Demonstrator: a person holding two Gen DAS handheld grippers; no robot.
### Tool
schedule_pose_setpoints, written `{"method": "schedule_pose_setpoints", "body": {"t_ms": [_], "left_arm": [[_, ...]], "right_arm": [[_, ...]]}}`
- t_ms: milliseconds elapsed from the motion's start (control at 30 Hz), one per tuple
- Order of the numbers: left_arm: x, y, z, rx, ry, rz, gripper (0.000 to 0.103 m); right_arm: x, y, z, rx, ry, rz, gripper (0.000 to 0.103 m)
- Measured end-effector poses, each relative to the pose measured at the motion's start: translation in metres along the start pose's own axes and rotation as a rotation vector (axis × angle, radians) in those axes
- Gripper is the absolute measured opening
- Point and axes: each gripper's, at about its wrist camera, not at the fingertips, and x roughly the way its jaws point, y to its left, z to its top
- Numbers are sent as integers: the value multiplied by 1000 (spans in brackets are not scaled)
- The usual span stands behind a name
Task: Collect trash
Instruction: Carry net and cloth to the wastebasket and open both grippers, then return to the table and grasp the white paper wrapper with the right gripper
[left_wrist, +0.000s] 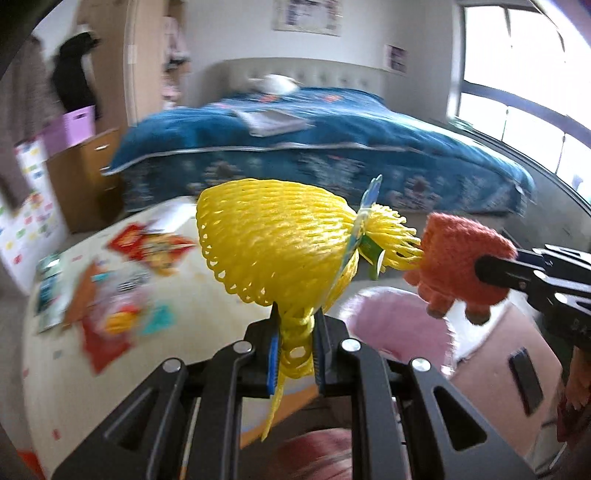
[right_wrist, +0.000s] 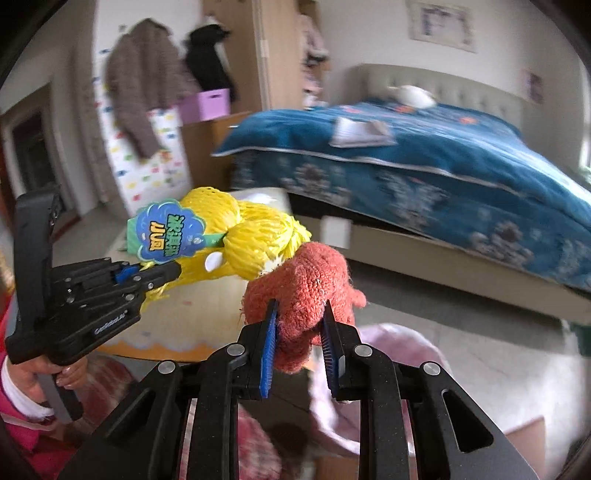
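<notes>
My left gripper (left_wrist: 297, 328) is shut on the tail of a yellow foam fruit net (left_wrist: 273, 240) with a blue and green tag, held up in the air. My right gripper (right_wrist: 299, 325) is shut on an orange knitted glove (right_wrist: 310, 280). In the left wrist view the glove (left_wrist: 458, 254) hangs at the right, touching the net's frayed end, with the right gripper (left_wrist: 491, 273) behind it. In the right wrist view the net (right_wrist: 236, 236) sits just left of the glove, with the left gripper (right_wrist: 162, 275) on it.
A low cream table (left_wrist: 177, 295) at the left carries several colourful snack wrappers (left_wrist: 147, 243). A pink fluffy bin or seat (left_wrist: 399, 325) lies below the grippers. A bed with a blue quilt (left_wrist: 332, 136) stands behind. A wooden cabinet (left_wrist: 88, 177) is at far left.
</notes>
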Motion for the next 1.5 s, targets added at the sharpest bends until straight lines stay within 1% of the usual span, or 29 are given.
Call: {"method": "schedule_pose_setpoints", "body": {"t_ms": [33,133,200,267,300,367,400,500,533,567,600,633,667,700,833,967,1200,1367,1500], "left_arm": [[5,-10,1,15,7,-17,13],[25,-37,5,63,44,-64,13],[42,-52,6,90,80,-80,13],[58,-65,8,116,116,-74,14],[69,-72,8,141,141,-56,14],[80,-81,8,173,166,-33,14],[85,-84,8,183,174,-31,14],[98,-95,11,206,194,-41,18],[103,-97,14,212,200,-44,22],[106,-98,14,218,206,-51,23],[108,-101,14,224,210,-60,32],[110,-103,14,230,213,-73,47],[110,-104,14,236,211,-76,54],[110,-105,14,242,207,-76,61],[107,-98,12,234,211,-85,63],[93,-80,11,196,191,-71,64],[59,-30,14,76,128,31,65],[27,8,9,2,88,102,65],[3,39,4,-49,54,161,66]], "right_arm": [[-3,-11,-4,19,0,-28,23],[-8,-38,-15,65,0,-65,23],[-8,-58,-20,103,-1,-87,23],[-9,-74,-26,137,-6,-98,23],[-6,-78,-24,146,-7,-100,23],[-4,-88,-26,165,-10,-102,23],[0,-94,-28,175,-7,-106,23],[13,-106,-30,191,13,-107,25],[20,-111,-32,203,23,-105,26],[21,-112,-32,210,27,-104,30],[27,-117,-34,226,37,-98,32],[31,-120,-34,236,42,-95,40],[32,-122,-35,242,45,-97,47],[34,-124,-36,246,48,-101,49],[31,-125,-39,249,43,-122,51],[18,-125,-38,266,5,-135,51],[5,-105,-28,232,-36,-122,51],[0,-76,-17,175,-62,-101,51],[5,-53,-6,147,-56,-67,51]]}}
